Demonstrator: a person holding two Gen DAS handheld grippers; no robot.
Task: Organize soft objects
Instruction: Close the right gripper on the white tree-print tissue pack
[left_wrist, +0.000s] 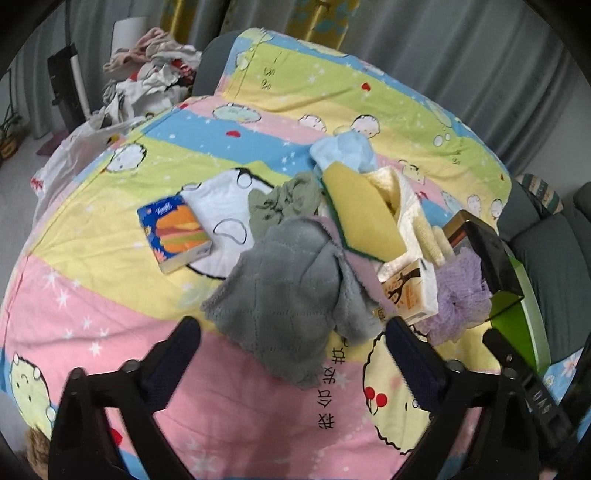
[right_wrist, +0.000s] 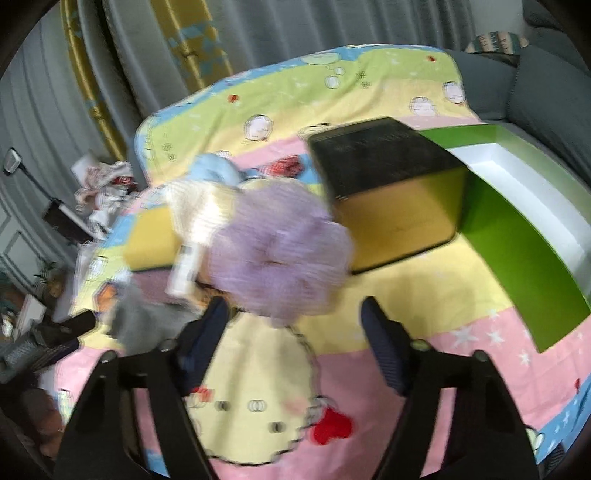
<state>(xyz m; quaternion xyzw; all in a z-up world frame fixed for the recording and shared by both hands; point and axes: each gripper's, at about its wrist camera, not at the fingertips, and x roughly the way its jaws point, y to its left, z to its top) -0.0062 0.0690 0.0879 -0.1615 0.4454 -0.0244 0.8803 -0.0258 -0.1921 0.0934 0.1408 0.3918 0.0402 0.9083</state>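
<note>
A pile of soft things lies on the cartoon bedsheet (left_wrist: 110, 258): a grey quilted cloth (left_wrist: 284, 291), a green rag (left_wrist: 284, 203), a yellow sponge (left_wrist: 362, 218), a light blue cloth (left_wrist: 343, 151), a cream towel (left_wrist: 399, 195) and a purple bath pouf (left_wrist: 461, 291). My left gripper (left_wrist: 291, 350) is open, just short of the grey cloth. In the blurred right wrist view my right gripper (right_wrist: 295, 325) is open, just below the purple pouf (right_wrist: 280, 251). A black and yellow box (right_wrist: 391, 192) and a green and white tray (right_wrist: 524, 206) stand right of the pouf.
A blue tissue pack (left_wrist: 173, 232) lies left of the pile and a white tissue pack (left_wrist: 410, 288) lies within it. A heap of clothes (left_wrist: 147, 81) sits beyond the far left corner. Grey cushions (right_wrist: 546, 85) lie at the right. Curtains hang behind.
</note>
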